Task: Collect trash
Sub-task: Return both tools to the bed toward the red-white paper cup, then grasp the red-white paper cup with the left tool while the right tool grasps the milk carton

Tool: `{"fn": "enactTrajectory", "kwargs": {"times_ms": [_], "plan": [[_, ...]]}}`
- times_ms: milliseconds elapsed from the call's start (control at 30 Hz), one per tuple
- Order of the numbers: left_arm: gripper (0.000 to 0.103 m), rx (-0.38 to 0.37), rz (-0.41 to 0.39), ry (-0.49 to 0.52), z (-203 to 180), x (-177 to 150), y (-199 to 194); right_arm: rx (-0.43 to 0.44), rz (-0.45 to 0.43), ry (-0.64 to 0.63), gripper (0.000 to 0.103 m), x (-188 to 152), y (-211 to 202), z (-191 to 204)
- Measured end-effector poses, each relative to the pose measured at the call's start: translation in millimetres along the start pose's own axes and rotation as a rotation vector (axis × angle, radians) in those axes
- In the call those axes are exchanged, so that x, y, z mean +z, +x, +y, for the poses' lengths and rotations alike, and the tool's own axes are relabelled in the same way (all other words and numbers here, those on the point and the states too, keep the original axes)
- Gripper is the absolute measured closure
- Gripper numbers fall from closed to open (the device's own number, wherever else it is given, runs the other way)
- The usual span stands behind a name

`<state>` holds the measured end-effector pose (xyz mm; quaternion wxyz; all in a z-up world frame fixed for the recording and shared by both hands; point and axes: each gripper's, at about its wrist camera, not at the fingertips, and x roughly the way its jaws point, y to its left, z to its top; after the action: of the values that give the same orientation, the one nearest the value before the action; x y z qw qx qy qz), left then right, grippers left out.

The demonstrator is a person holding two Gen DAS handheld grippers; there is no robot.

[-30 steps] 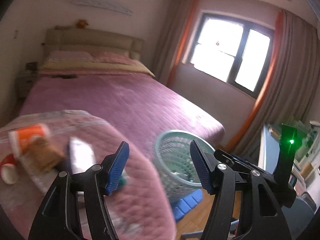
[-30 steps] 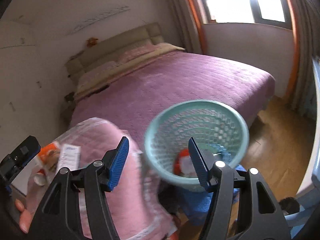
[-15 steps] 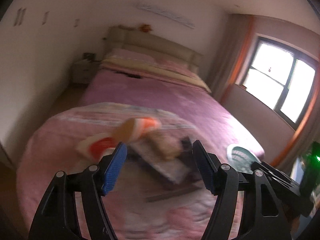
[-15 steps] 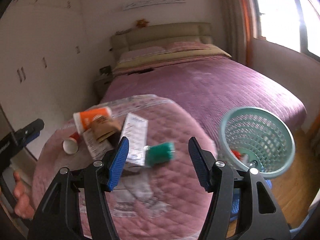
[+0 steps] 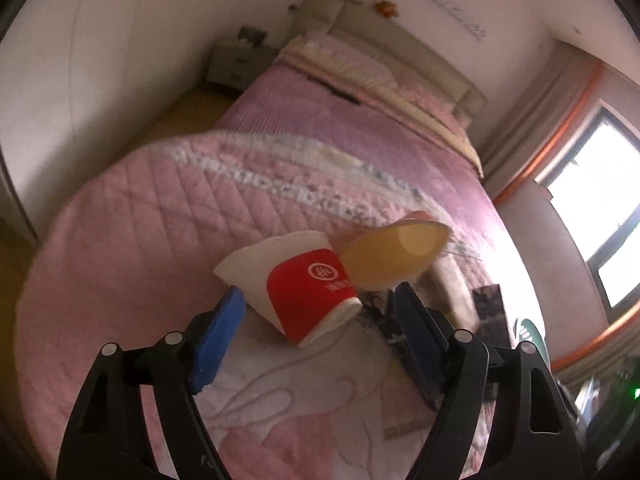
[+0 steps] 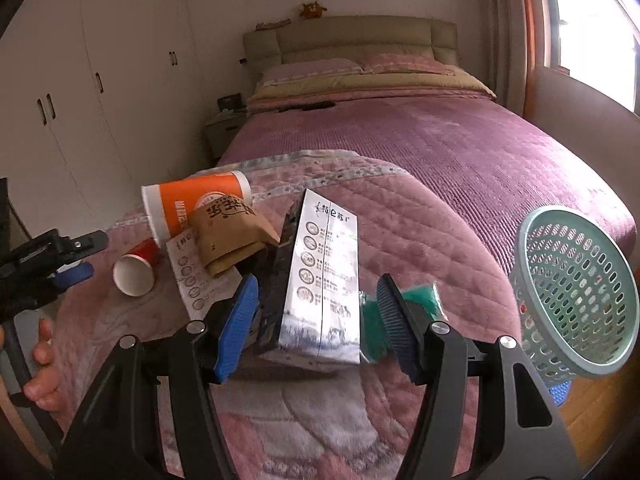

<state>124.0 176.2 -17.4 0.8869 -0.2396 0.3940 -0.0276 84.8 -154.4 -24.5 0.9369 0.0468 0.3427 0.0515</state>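
A pink quilted table (image 6: 420, 216) at the foot of a purple bed (image 6: 460, 140) is carrying a scatter of trash, with a pale green basket (image 6: 576, 296) standing off its right edge and already holding a few pieces. The trash is lying straight ahead of both grippers, and each one is lining up on its own item. The right gripper (image 6: 316, 320) is pointing down at a flat printed box (image 6: 324, 280), whose long axis is running away from the gripper toward the bed, so the 2 fingers are flanking its narrow width; a green wrapper (image 6: 416, 300) is sitting just beside the right finger. The gripper is standing about half open, empty, with the pads clear of the box. Further left, an orange cup (image 6: 192, 204) and a brown paper bag (image 6: 232, 236) are lying together. The left gripper (image 5: 320, 344) is nearer the small red cup (image 5: 296, 284), which is lying on its side across the gap. Its jaws have just been opening and are standing wide, gripping nothing; whether the left pad is touching the cup is unclear.
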Motion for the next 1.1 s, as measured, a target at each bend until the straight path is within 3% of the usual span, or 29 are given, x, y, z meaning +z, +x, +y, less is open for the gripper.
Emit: {"fn": "enactTrajectory", "kwargs": {"times_ms": [167,300,467,733,800,900,1100], "plan": [[0.027,0.052,0.031,-0.034,2,5,31,0.031,0.052,0.056,0.045,5,22,-15],[0.024,0.021,0.044,-0.086,11,6,45,0.094,0.111,0.085,0.045,8,38,-22],[0.024,0.020,0.036,-0.065,13,7,44,0.113,0.149,0.080,0.045,9,52,-19],[0.025,0.019,0.035,-0.018,9,9,46,0.105,0.157,0.053,0.045,6,60,-10],[0.036,0.006,0.033,-0.012,7,9,46,0.111,0.161,0.040,0.048,4,59,-6],[0.042,-0.015,0.037,-0.033,8,7,44,0.115,0.149,0.033,0.050,2,54,-6],[0.043,-0.038,0.017,-0.007,10,0,26,0.134,0.084,0.034,0.052,2,27,-6]]}}
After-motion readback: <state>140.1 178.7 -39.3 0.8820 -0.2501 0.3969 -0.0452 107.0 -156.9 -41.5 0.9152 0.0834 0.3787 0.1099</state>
